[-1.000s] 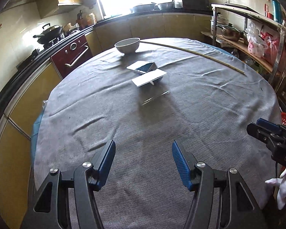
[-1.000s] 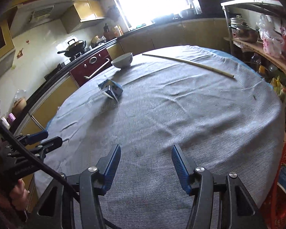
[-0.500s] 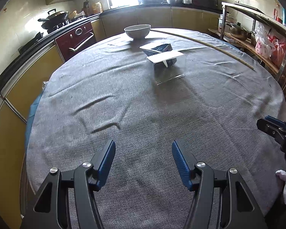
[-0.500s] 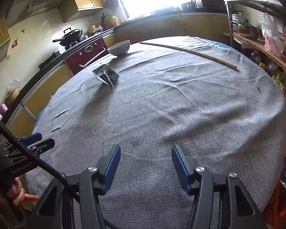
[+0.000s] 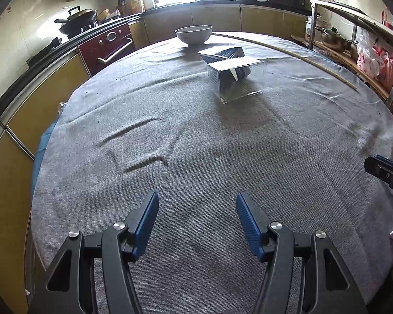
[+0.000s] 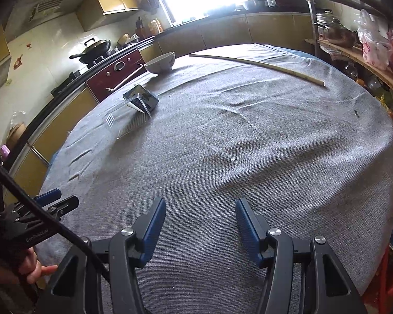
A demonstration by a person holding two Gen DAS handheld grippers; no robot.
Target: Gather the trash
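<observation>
A clear plastic tray (image 5: 235, 83) lies on the grey cloth of the round table (image 5: 196, 157), with a torn blue-and-white carton (image 5: 228, 55) resting on and behind it. The right wrist view has the same clear tray (image 6: 125, 123) and carton (image 6: 141, 100) at the table's left. My left gripper (image 5: 196, 217) hovers open over the near cloth, well short of the trash, nothing between its fingers. My right gripper (image 6: 200, 219) is open too, over bare cloth. Each gripper shows at the edge of the other's view.
A white bowl (image 5: 194, 34) stands beyond the carton near the far edge. A long pale stick (image 6: 259, 65) lies across the far right of the table. Counters, a stove and a metal shelf (image 5: 359, 41) ring the table closely.
The left wrist view has dropped and closed in, so the tray and carton look larger and nearer. The right wrist view shifted only slightly. Both grippers' jaws kept the same width.
</observation>
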